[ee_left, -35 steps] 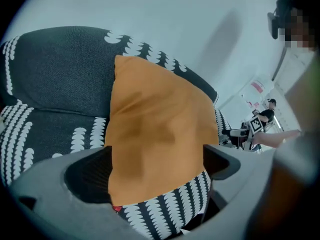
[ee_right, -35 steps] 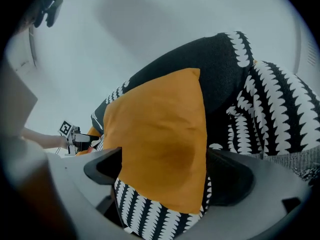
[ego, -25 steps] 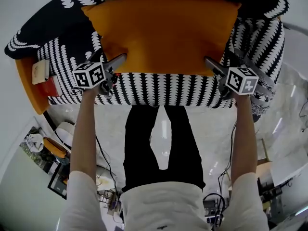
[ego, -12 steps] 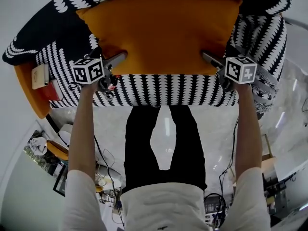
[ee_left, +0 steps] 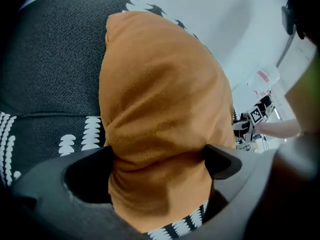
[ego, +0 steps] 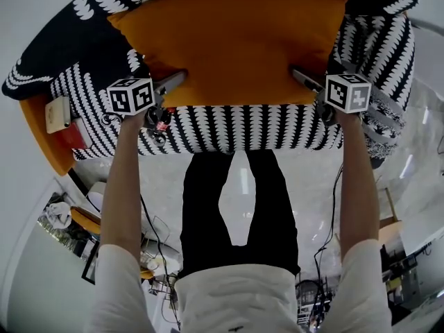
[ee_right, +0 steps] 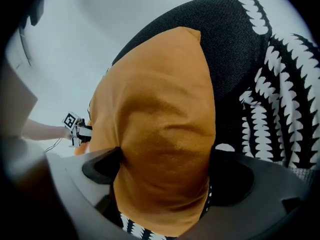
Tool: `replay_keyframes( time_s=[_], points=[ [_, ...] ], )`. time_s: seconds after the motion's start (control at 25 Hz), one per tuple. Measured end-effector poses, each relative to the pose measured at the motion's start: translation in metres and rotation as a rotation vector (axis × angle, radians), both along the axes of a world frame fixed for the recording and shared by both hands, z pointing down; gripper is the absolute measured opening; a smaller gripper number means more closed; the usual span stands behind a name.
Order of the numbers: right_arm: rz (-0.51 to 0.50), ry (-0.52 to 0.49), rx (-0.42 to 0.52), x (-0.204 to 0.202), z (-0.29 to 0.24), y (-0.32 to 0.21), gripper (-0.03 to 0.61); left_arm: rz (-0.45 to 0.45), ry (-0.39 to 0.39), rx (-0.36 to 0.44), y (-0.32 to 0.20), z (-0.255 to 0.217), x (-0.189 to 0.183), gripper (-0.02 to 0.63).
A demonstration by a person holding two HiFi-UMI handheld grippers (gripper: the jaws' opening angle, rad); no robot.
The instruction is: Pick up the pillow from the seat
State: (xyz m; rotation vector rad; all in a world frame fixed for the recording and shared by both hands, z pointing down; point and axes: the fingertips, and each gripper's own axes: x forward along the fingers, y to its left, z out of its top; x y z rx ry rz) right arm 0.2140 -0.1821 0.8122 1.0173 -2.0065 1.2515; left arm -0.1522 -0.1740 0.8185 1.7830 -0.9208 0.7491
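A big orange pillow [ego: 232, 44] hangs just above the black-and-white patterned seat [ego: 229, 127] of an armchair. My left gripper [ego: 177, 80] is shut on the pillow's near left edge and my right gripper [ego: 297, 75] is shut on its near right edge. In the left gripper view the orange pillow [ee_left: 160, 134] bulges between both jaws of the left gripper [ee_left: 160, 161], which pinch the fabric. The right gripper view shows the same: the pillow [ee_right: 160, 134] is squeezed between the jaws of the right gripper [ee_right: 165, 169]. The far edge of the pillow rests near the chair's back.
The armchair's black backrest [ego: 69, 40] curves round behind. At the left, an orange cushion edge [ego: 41, 127] carries a small beige box [ego: 57, 113] and a red item [ego: 76, 134]. A glossy floor [ego: 416, 158] with clutter and cables lies below; the person's legs [ego: 236, 207] stand before the seat.
Both grippers have risen slightly and carried the pillow's front edge up and away from the seat front. Their hold has not changed.
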Motion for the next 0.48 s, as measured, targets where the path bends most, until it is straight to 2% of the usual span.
replay_keyframes(
  time_s=[0.16, 0.32, 0.48],
  points=[
    [-0.001, -0.007, 0.005, -0.002, -0.004, 0.000, 0.500, 0.001, 0.006, -0.010, 0.000, -0.002, 0.001, 0.574],
    [0.004, -0.004, 0.005, -0.004, -0.007, 0.002, 0.494, -0.014, 0.021, 0.001, 0.002, -0.005, 0.005, 0.499],
    [0.014, -0.002, 0.007, -0.006, -0.013, 0.005, 0.439, -0.029, 0.023, 0.010, 0.005, -0.011, 0.007, 0.435]
  ],
)
